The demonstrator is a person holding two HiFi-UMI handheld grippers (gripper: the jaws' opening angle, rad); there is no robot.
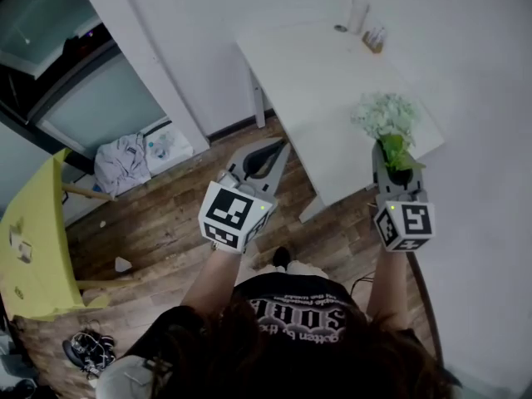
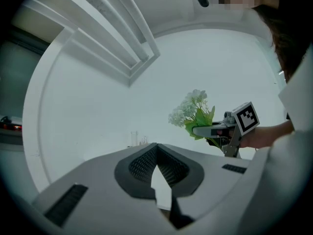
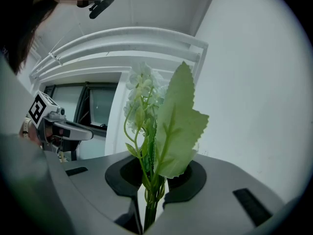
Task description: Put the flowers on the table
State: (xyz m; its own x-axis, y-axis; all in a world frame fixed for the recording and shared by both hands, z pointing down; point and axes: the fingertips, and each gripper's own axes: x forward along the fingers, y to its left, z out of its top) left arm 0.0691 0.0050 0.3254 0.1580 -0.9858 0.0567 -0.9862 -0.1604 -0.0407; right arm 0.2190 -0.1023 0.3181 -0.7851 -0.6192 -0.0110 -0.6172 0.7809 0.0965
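Observation:
A bunch of white flowers with green leaves stands upright in my right gripper, which is shut on the stems. It hangs over the near right corner of the white table. In the right gripper view the stems pass between the pads, and blooms and a large leaf rise above them. My left gripper is level just off the table's near edge, its tips together with nothing between them. The left gripper view shows the right gripper with the flowers beside it.
A glass and a small object stand at the table's far end. A white wall runs along the right. On the wooden floor lie a cloth bundle and shoes. A yellow table is at left.

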